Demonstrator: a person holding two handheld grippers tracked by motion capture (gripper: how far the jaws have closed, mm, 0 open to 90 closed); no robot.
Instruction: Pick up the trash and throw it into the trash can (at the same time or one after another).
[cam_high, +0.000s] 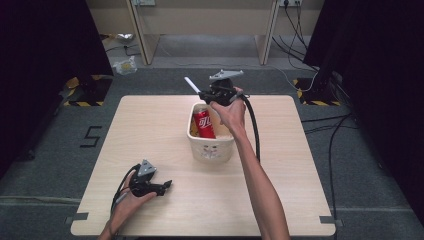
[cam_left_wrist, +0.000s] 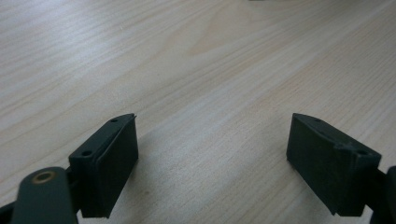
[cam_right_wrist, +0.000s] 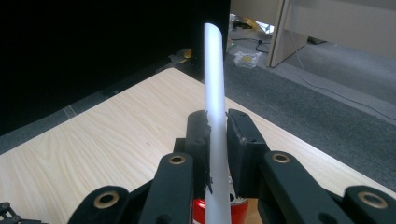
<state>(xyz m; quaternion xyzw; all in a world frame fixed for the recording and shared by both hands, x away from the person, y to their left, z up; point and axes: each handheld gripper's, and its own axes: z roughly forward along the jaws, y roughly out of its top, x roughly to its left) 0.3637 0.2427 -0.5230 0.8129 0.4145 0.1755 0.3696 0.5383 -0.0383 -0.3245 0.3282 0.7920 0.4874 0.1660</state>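
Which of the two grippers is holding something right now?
The right gripper, above the cream tub, is shut on a white straw. The left gripper is open over bare table.

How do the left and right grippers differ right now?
The left gripper sits low at the table's near edge with jaws wide apart and nothing between them; the right gripper is raised over the cream tub, jaws shut on a white straw. The left points across bare wood; the right hangs above the red can. Both are black and hand-held.
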